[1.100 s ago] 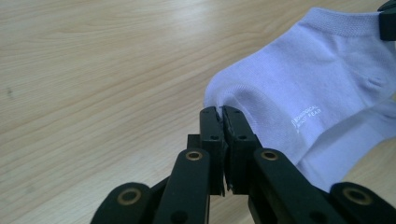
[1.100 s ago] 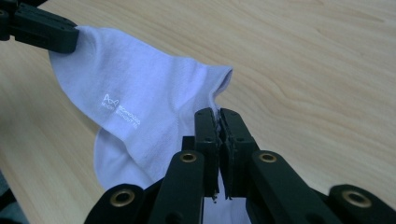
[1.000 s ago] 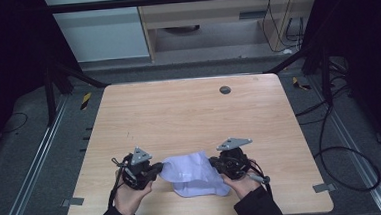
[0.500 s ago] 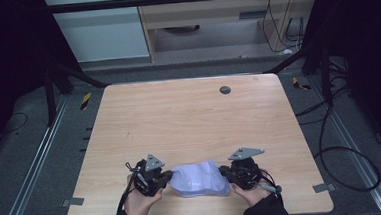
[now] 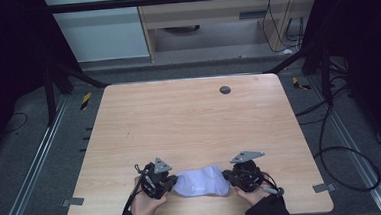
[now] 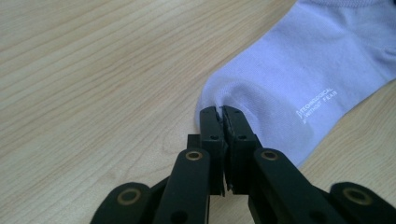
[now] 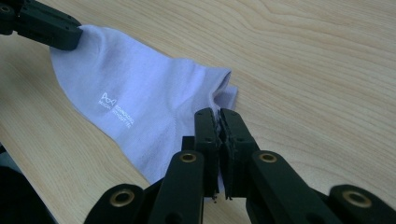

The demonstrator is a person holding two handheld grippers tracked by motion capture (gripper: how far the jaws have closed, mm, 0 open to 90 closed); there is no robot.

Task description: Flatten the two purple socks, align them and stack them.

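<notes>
A pale lilac sock (image 5: 202, 182) with small white lettering lies stretched flat near the table's front edge, between my two grippers. My left gripper (image 5: 171, 182) is shut on the sock's rounded toe end (image 6: 243, 93), the fabric puckered between its jaws (image 6: 221, 112). My right gripper (image 5: 228, 176) is shut on the cuff end (image 7: 223, 88), its jaws pinching the edge (image 7: 219, 114). In the right gripper view the left gripper's fingers (image 7: 51, 32) grip the far end of the sock (image 7: 140, 93).
The light wooden table (image 5: 189, 127) stretches away beyond the sock. A small dark round disc (image 5: 225, 90) sits near its far edge. Dark floor, metal rails and cables surround the table.
Both grippers have come down and toward the table's front edge with the sock between them. The sock, bunched and lifted before, now lies flatter on the wood.
</notes>
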